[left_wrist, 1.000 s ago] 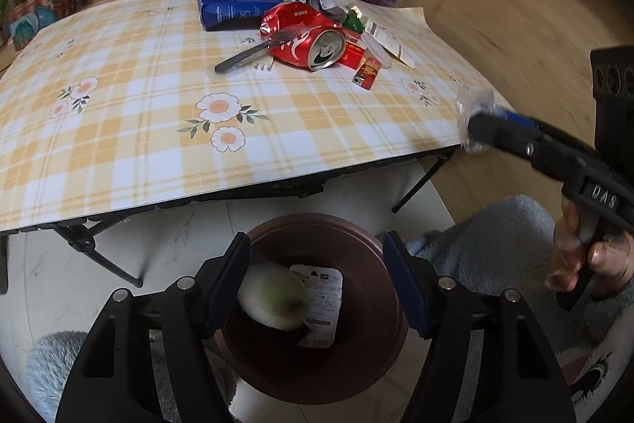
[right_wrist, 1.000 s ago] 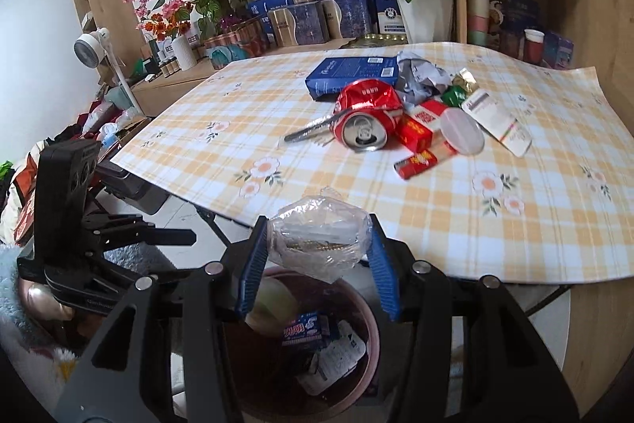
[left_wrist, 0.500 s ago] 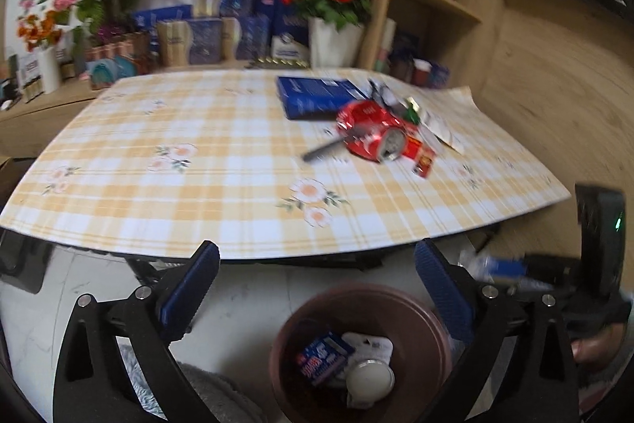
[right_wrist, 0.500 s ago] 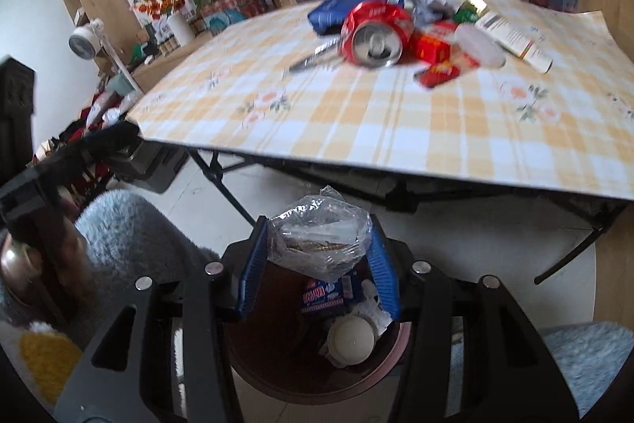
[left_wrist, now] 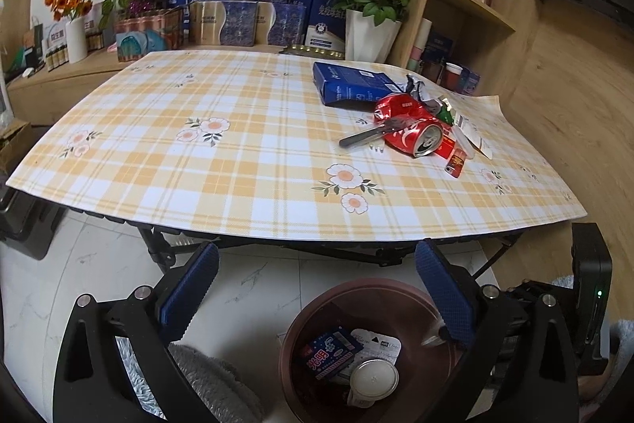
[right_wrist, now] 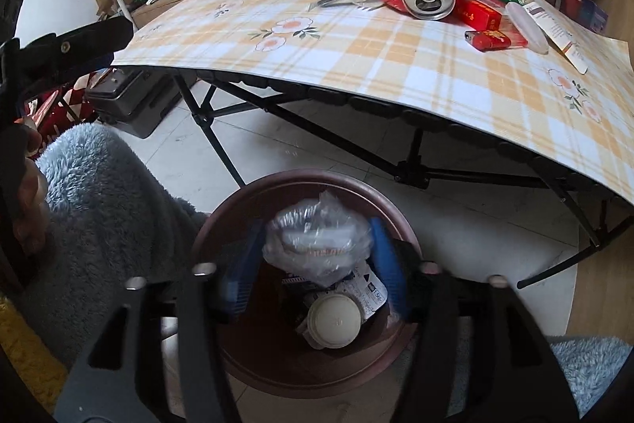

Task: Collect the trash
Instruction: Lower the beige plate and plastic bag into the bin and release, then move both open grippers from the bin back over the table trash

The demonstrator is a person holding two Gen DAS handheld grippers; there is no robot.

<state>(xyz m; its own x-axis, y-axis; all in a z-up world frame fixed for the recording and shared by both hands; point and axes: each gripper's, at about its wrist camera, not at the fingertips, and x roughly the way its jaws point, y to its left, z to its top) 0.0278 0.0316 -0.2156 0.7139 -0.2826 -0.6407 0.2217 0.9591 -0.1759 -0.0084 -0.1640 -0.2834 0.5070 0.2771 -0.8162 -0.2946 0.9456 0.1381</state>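
Observation:
A brown round bin (left_wrist: 301, 324) stands on the white floor in front of the table; in it lie a blue packet (left_wrist: 329, 355) and a white-lidded cup (left_wrist: 374, 379). My left gripper (left_wrist: 317, 288) hangs wide open and empty above the bin's near edge. Over the bin (right_wrist: 222, 217), my right gripper (right_wrist: 313, 264) has its jaws opening, with a crumpled clear plastic bag (right_wrist: 317, 244) between the blurred blue pads, which no longer squeeze it. On the table sits a trash pile: a crushed red can (left_wrist: 416, 135), a blue box (left_wrist: 352, 84), a red lighter (left_wrist: 455, 161).
The folding table (left_wrist: 237, 165) with a yellow checked cloth overhangs the bin; its black legs (right_wrist: 210, 129) stand close behind. A person's fluffy grey sleeve (right_wrist: 111, 193) is left of the bin. Flower pots and boxes line the shelf behind.
The left gripper let a pale object fall into the bin, opened wide and tilted up toward the table. The right gripper sank over the bin with the bag, and its jaws have widened.

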